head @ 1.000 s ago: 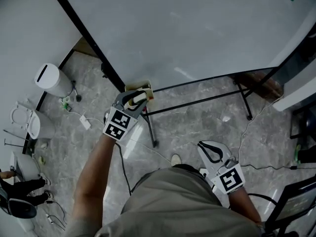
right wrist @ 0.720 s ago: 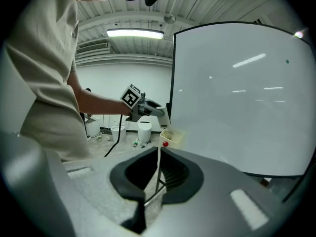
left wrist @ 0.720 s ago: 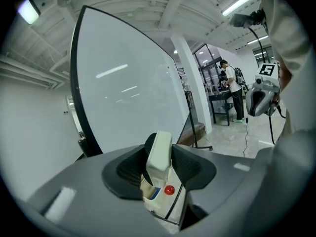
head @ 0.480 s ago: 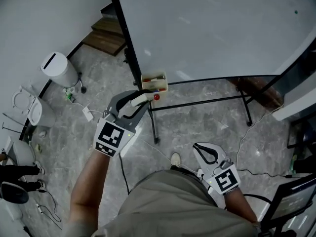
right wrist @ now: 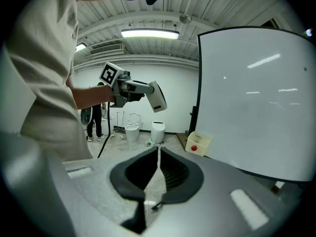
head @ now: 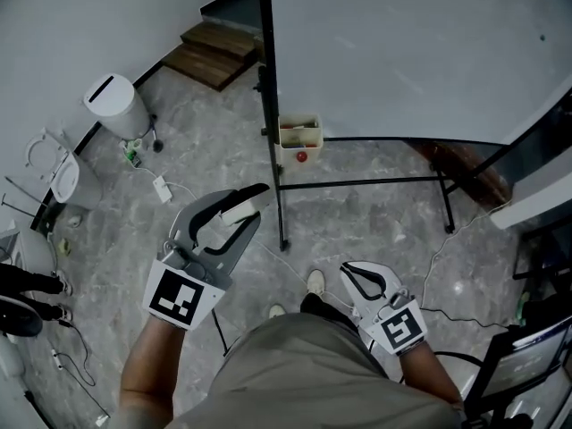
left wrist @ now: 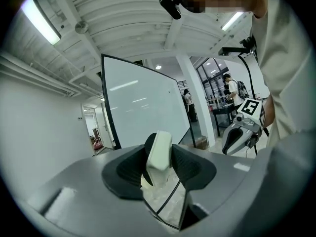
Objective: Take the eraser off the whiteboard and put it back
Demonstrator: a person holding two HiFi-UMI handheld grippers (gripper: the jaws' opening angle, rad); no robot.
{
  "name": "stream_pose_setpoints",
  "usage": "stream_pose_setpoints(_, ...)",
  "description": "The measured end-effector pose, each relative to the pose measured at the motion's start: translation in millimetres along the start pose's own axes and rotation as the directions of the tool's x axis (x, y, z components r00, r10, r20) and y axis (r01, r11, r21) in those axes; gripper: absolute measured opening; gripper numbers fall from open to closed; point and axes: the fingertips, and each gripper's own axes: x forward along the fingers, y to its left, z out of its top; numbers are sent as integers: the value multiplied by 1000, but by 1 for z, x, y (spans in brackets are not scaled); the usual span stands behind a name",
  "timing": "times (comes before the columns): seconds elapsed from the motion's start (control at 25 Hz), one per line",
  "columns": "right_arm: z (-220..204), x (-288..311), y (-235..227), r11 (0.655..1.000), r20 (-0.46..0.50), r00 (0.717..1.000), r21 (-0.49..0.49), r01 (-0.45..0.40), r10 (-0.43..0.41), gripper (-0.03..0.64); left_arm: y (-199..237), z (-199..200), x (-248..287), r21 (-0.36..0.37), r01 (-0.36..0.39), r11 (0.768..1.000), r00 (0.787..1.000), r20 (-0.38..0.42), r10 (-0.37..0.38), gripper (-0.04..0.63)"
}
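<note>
Open floor (head: 357, 231) leads to the whiteboard (head: 402, 52); its black post (head: 268, 79) and tray box (head: 299, 134) stand ahead.

Large white whiteboard on a black stand (head: 402, 52): one
Small white block eraser (head: 237, 211): one
Grey two-jaw claws with marker cubes: two, the left claw (head: 259, 204) and the right claw (head: 343, 270)
Cream plastic tray on the stand (head: 299, 133): one
Red round piece (head: 302, 156): one
White toilets: two can be counted, one (right wrist: 132, 132) beside the other (right wrist: 158, 131)
</note>
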Motion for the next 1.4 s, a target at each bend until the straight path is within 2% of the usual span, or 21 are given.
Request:
stream_pose_setpoints(0.2,1,-2,20,1000,-2,1000,6,-1,1,9,-10,-4,-42,-28,-17,999,1000,-15,17,175)
stream_pose_setpoints(0.4,3,0,45,1000,-10,1000,-5,-9,9,9,-29,-6,-82,19,2,1000,1000,-25,-1,175)
stream_pose_setpoints(0.8,9,20,83,999,-26,999,-37,-34,33,9,-49,-9,-138,40,52,998,999,-9,-52,173)
stream_pose_setpoints(0.96,14,25,96,999,-30,999,-36,-31,30,9,-46,-12,-149,54,57,997,998,2,-57,173)
stream_pose_setpoints(1.12,17,31,102,999,-28,999,-38,-30,29,9,-45,-14,-153,38,107,993,994,13,-108,174)
stream_pose_setpoints(1.4,17,34,95,999,-49,999,-40,-11,9,9,-37,-16,-142,41,138,990,990,34,-139,173)
